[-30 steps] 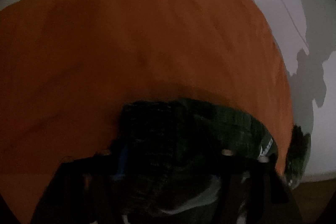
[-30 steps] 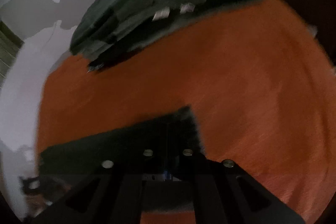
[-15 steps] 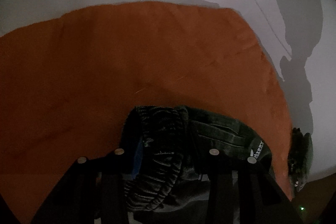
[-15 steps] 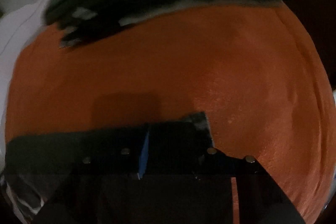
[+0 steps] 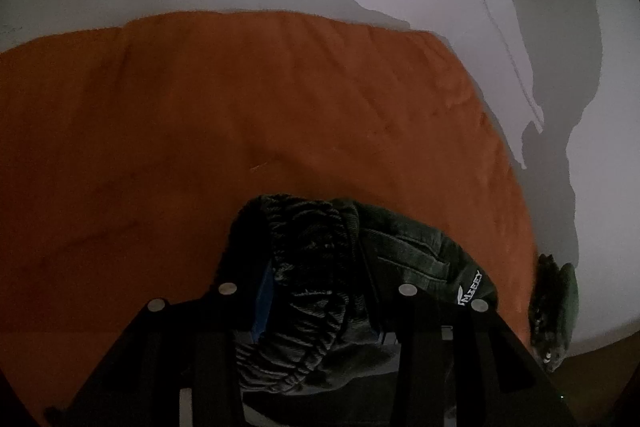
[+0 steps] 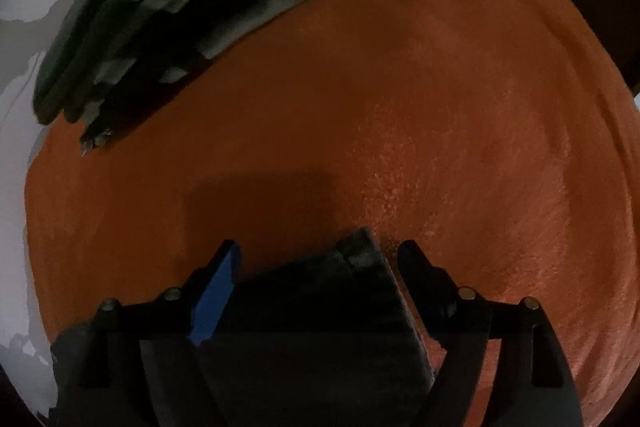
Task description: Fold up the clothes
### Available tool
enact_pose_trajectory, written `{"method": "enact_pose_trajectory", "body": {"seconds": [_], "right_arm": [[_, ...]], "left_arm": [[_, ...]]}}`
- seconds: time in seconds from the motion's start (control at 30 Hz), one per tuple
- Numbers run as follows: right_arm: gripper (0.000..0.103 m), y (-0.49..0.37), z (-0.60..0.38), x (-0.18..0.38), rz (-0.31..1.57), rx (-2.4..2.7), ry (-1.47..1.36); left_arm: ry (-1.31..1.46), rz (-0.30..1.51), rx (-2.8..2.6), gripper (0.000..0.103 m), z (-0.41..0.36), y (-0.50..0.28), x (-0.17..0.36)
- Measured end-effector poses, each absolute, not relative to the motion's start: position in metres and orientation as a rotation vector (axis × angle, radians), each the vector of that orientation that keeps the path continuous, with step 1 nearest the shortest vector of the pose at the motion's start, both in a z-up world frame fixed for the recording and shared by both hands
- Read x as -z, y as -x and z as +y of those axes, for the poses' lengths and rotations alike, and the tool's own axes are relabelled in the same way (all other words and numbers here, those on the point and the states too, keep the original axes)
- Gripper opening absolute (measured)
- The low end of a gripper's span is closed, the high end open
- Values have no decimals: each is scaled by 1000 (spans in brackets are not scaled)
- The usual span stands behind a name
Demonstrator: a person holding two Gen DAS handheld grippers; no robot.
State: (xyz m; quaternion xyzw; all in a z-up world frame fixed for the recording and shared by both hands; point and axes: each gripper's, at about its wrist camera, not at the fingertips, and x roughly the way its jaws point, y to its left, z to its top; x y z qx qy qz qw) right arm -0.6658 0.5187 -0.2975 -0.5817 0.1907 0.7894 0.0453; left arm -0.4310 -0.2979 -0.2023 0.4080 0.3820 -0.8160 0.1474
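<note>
The right gripper (image 6: 320, 259) is opening off the dark garment's corner (image 6: 356, 251) onto the orange blanket (image 6: 460, 107), while the left gripper (image 5: 316, 267) clamps the bunched waistband (image 5: 308, 251) (fold probably being laid; smoothing next).

left wrist: steep down, close | right wrist: steeper, closer | shared: orange blanket (image 5: 280, 115)

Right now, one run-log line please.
left gripper: shut on dark garment | right gripper: opening, garment corner between jaws | orange cloth underneath
</note>
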Motion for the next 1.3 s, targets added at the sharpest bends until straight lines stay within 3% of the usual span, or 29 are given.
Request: {"method": "enact_pose_trajectory", "body": {"seconds": [0.07,0.13,0.27,0.4,0.5,0.53,0.57,0.6,0.67,0.73,0.93,1.1,1.17,1.2,1.23,1.27,1.3], "right_arm": [[46,665,516,303,514,-2403,1777],[32,659,518,302,554,-2417,1734],[28,639,520,271,624,-2538,1566],[27,593,512,209,526,-2799,1314],[27,538,534,172,692,-2880,1175],[20,518,545,163,752,-2889,1139],[20,499,556,153,813,-2897,1102],[1,481,576,140,878,-2904,1032],[0,421,619,128,948,-2913,886],[0,380,646,134,1030,-2929,825],[0,292,709,203,1194,-2813,1008],[2,296,703,244,1280,-2753,1252],[12,305,686,251,1281,-2762,1367],[37,316,675,256,1286,-2754,1440],[70,322,666,260,1316,-2738,1478],[81,328,658,264,1346,-2720,1517],[84,339,645,273,1367,-2689,1573]], "left_arm": [[-1163,1106,2350,40,-298,427,200],[-1153,1119,2347,40,-299,422,197],[-1118,1123,2373,40,-296,406,186],[-1027,1157,2426,39,-292,380,161],[-899,1211,2534,35,-289,343,133],[-862,1218,2576,33,-289,331,125],[-818,1249,2626,26,-290,314,118],[-778,1293,2681,15,-293,294,113],[-748,1324,2776,14,-297,259,113],[-769,1332,2843,14,-299,229,118],[-1059,1258,2821,16,-297,164,176],[-1207,1184,2813,16,-287,137,195],[-1197,1248,2752,16,-297,128,201],[-1193,1290,2713,19,-304,125,203],[-1205,1327,2678,22,-309,127,205],[-1223,1365,2642,31,-314,130,207],[-1241,1402,2604,43,-320,133,208]]}}
